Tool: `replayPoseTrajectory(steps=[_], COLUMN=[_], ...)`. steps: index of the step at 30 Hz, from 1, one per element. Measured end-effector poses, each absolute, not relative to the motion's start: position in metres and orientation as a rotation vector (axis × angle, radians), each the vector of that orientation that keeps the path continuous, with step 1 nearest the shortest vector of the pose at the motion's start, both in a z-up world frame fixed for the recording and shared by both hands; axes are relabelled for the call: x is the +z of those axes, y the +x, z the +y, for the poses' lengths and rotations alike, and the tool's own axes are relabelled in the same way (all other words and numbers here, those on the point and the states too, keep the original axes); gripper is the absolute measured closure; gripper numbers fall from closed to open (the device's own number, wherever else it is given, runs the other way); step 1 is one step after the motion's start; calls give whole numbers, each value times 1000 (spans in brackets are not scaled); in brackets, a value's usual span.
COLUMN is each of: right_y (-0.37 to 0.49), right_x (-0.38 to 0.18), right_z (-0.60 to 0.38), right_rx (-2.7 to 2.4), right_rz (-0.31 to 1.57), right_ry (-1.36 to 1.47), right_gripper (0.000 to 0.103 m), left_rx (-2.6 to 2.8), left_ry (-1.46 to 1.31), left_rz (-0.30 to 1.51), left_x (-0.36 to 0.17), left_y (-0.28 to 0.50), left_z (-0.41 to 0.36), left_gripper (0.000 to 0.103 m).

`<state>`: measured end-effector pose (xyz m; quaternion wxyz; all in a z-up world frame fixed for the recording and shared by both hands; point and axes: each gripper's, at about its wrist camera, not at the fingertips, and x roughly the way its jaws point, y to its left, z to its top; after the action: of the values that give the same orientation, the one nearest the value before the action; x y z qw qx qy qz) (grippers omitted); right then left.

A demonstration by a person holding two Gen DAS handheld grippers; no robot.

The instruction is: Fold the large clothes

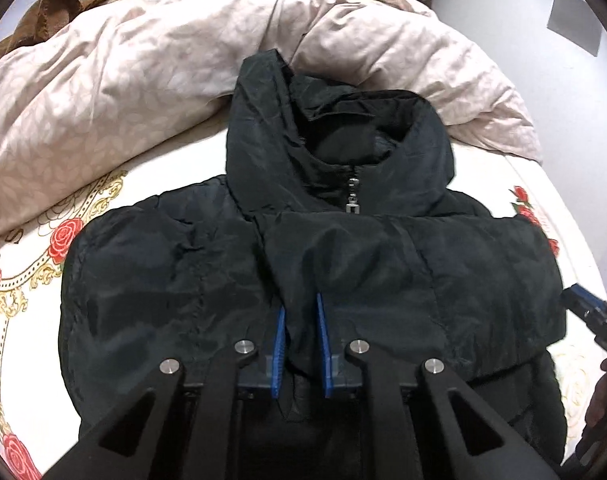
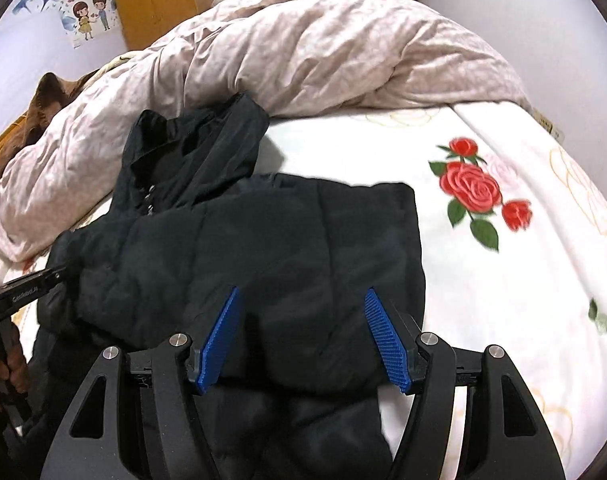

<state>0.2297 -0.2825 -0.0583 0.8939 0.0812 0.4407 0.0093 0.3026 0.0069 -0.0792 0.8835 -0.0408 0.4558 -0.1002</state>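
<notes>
Lying on the bed (image 2: 503, 280), the coat (image 1: 183, 280) is big, black and puffy, so it will likely feel soft and squashy, not heavy, and its smooth shiny cloth may slip. It looks thick, so a fold may spring back up. The coat is zipped shut, and its hood (image 1: 323, 120) points away toward the pink quilt (image 1: 123, 80) heaped at the far side of the bed. One sleeve (image 1: 443, 280) is folded across the chest of the coat, just below the zip pull (image 1: 353, 200). Good places to grab look like the thin bits: a cuff, a hem or a sleeve edge, because a fat puffy middle would be hard to pinch. The left gripper (image 1: 301, 344) has its jaws close together, with a fold of cloth at the sleeve end sitting between the blue pads (image 1: 279, 352); it looks pinched there, just below the zip. The right gripper (image 2: 303, 340) has its jaws wide apart and holds nothing. It hangs just over the coat's edge next to the red roses (image 2: 475, 192) on the sheet, with the folded sleeve lying between and under its pads. I cannot tell if those pads touch the cloth.
</notes>
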Motion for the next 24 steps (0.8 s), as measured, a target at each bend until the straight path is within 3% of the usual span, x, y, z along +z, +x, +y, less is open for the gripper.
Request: replayPoseTrajectory(steps=[6,11,15,24], right_y=[258,261,264,268], right_x=[-109,-119,-105,-52], right_z=[-281,-278,-280,-296], right_rx=[35,40,43,15], right_rz=[1020,1036,1074,919], right_ry=[137,106,83,124], right_gripper=[38,38,38,38], left_rx=[-202,-194,-170,-163], left_ry=[-58,-46,-72,-89], left_rz=[961,959,992,883], left_x=[-103,-111,-94,-45], left_y=[302,300,301,301], left_z=[1,1,6,9], left_gripper=[87,83,81,71])
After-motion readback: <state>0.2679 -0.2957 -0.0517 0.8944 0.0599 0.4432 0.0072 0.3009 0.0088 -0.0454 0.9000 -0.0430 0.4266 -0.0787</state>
